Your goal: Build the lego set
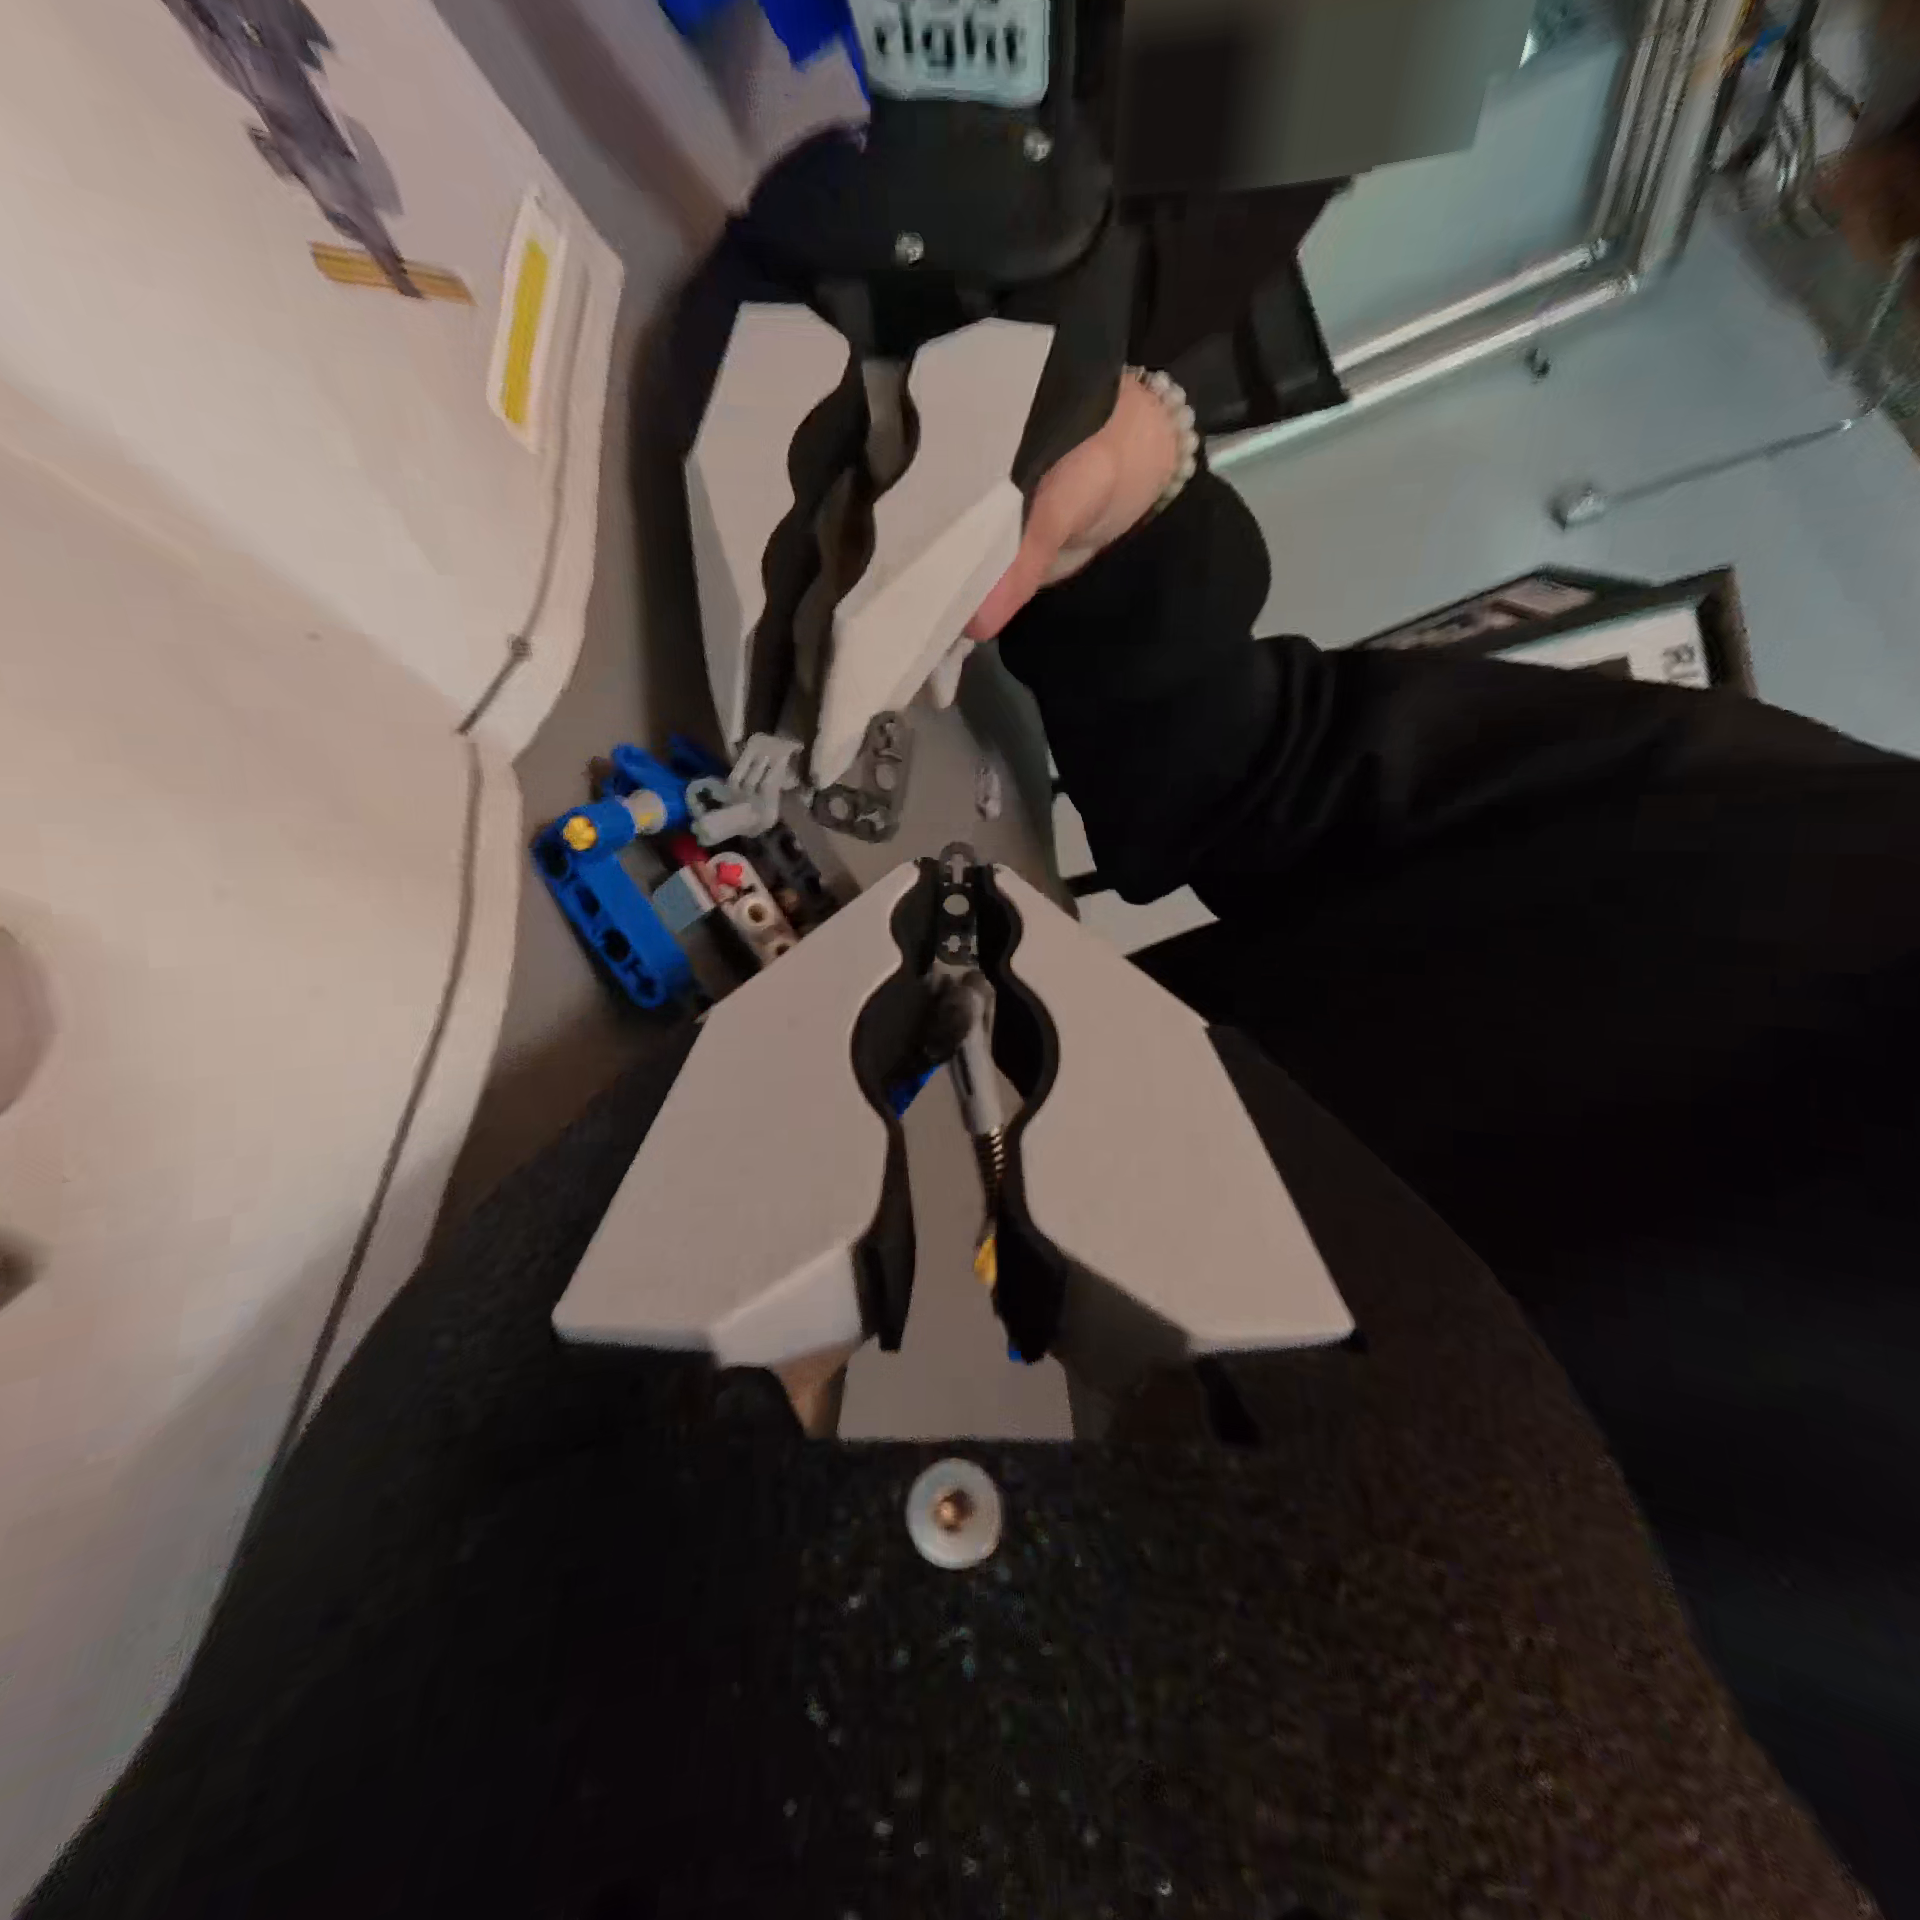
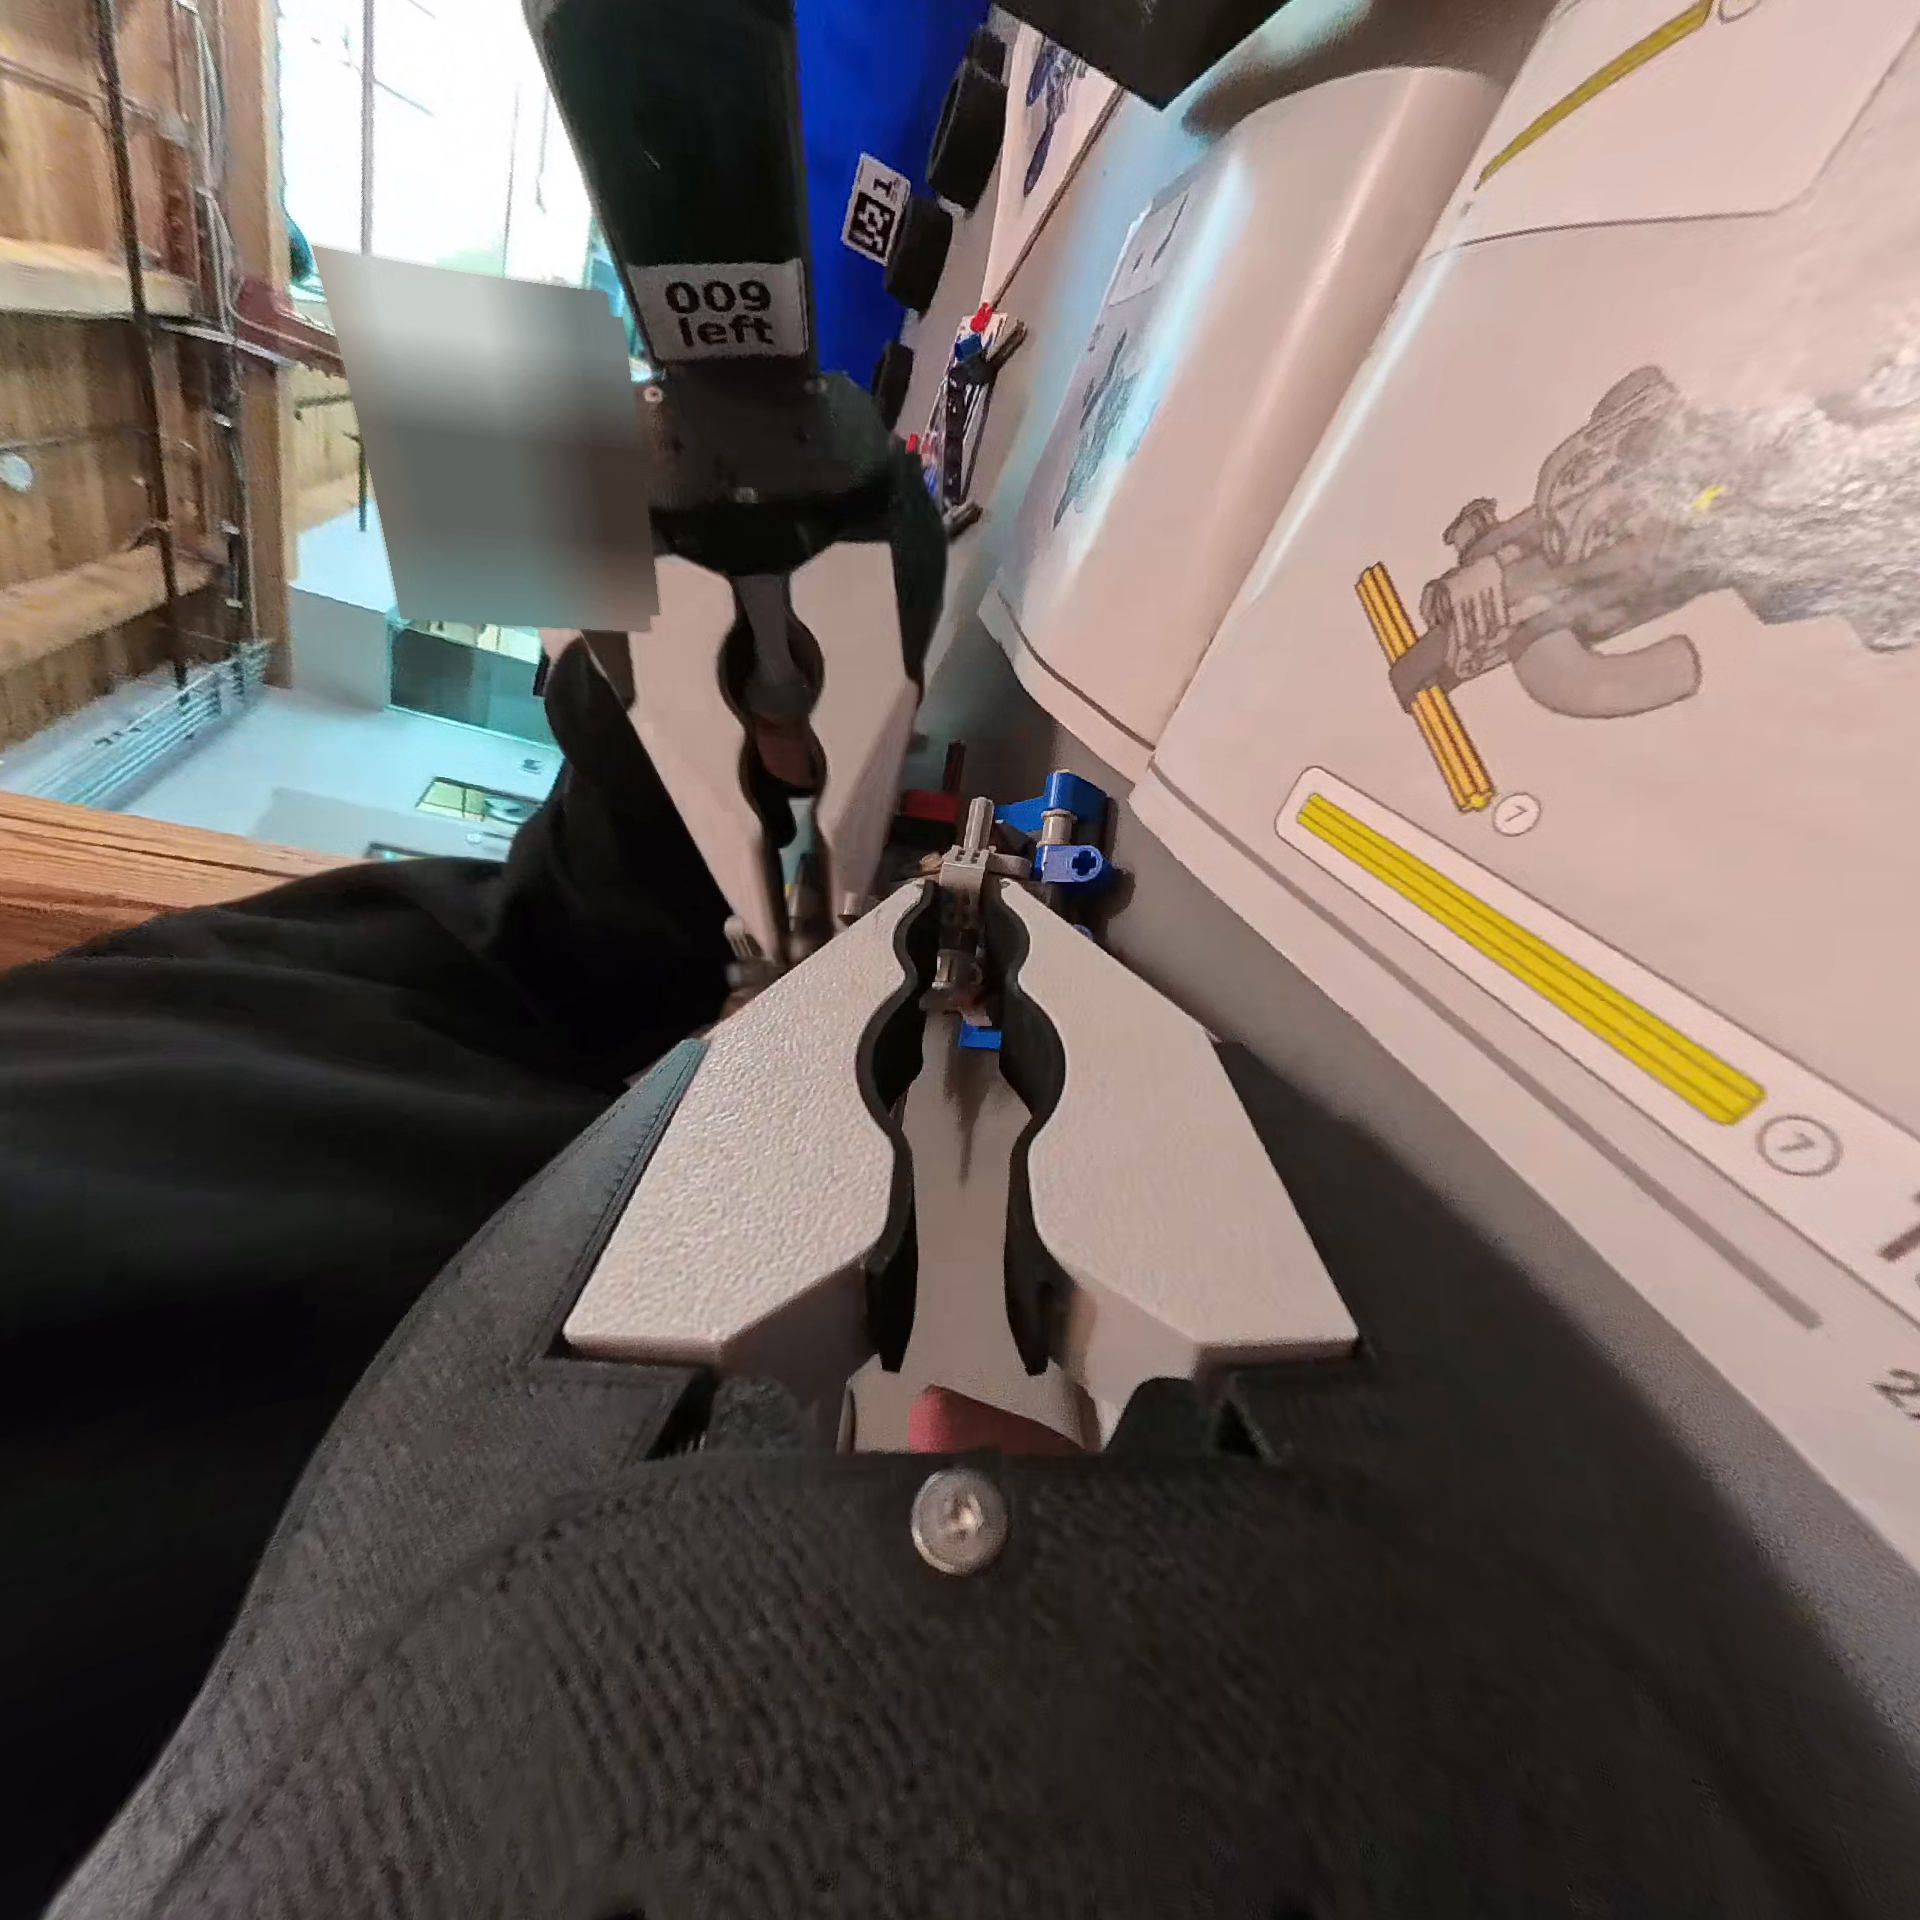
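Grippers: two; your left gripper [image 1: 956,894] pinches a dark grey holed beam [image 1: 954,906].
Right gripper [image 2: 961,904]: clamps a light grey connector [image 2: 968,868].
Model: one blue-black brick assembly [image 1: 665,894].

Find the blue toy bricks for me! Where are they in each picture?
Left wrist view: the blue bricks lie left of the middle, just left of the left gripper.
Right wrist view: the blue bricks sit a little above the middle, just right of the right gripper.
Shared landmark: the yellow bar printed on the booklet, close to the bricks in both.
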Motion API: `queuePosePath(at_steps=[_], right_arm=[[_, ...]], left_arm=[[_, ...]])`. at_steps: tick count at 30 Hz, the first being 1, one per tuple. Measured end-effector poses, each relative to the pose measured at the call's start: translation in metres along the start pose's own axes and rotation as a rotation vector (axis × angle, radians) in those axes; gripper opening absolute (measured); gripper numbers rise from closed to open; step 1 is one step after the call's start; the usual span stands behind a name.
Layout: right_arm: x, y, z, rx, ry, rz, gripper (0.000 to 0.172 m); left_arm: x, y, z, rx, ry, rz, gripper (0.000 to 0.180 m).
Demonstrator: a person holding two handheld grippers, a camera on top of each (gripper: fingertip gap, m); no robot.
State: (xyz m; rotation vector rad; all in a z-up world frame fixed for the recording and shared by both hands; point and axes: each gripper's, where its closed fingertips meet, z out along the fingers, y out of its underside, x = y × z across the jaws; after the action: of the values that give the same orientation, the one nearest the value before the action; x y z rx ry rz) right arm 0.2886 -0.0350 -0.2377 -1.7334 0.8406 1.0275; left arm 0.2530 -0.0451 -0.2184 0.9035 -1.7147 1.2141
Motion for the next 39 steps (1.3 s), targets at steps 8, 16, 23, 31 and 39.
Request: queuePosePath(at_steps=[8,16,23,31,39], right_arm=[[0.01,-0.005,0.001,0.04,0.169,-0.12,0.034],[0.014,-0.007,-0.002,0.026,0.302,-0.222,0.049],[0.013,-0.022,-0.014,0.162,0.241,-0.118,0.045],[-0.039,-0.021,-0.017,0.186,0.385,-0.694,0.059],[-0.025,-0.001,-0.001,0.011,0.547,-1.225,0.038]], left_arm=[[0.0,0.012,0.001,-0.003,-0.077,0.028,0.004],[0.001,0.022,0.0,0.136,-0.083,0.044,0.004],[0.001,0.019,0.0,0.164,-0.051,0.057,0.004],[0.001,0.018,0.001,0.168,-0.047,0.075,0.004],[0.002,0.019,0.002,0.163,-0.032,0.092,0.004]])
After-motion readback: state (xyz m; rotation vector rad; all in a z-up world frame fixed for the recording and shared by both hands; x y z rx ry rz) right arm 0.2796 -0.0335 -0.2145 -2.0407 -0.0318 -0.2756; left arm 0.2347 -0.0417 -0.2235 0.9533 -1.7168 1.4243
